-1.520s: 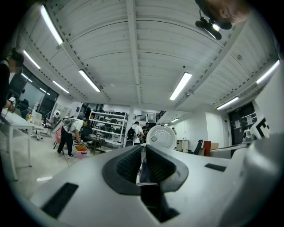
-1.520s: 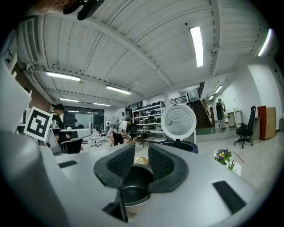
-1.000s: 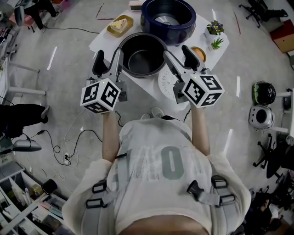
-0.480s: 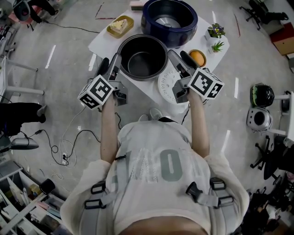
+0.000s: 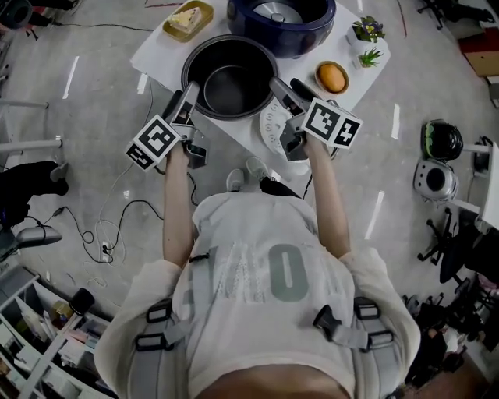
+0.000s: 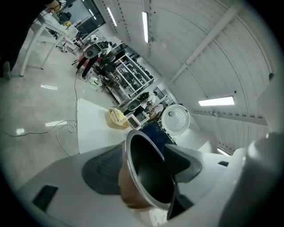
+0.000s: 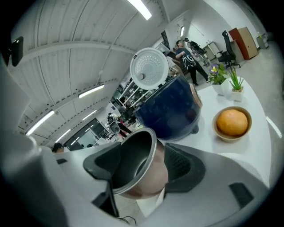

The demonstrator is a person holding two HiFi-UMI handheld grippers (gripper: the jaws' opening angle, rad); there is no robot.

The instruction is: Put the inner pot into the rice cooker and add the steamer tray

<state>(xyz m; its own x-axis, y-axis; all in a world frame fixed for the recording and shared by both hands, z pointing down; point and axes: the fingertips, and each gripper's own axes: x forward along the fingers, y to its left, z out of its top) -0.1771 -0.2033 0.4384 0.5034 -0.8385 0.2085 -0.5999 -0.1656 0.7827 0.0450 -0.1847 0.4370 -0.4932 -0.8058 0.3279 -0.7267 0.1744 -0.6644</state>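
1. Between both grippers, the inner pot (image 5: 228,78) is held by its rim, just in front of the dark blue rice cooker (image 5: 281,19).
2. The left gripper (image 5: 185,100) clamps the pot's left wall between its jaws; the right gripper (image 5: 282,90) clamps the right wall.
3. The white steamer tray (image 5: 270,128) lies on the table (image 5: 156,47), partly under the right gripper.

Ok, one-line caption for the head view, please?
The left gripper and right gripper clamp the inner pot by opposite sides of its rim, beside the open rice cooker.
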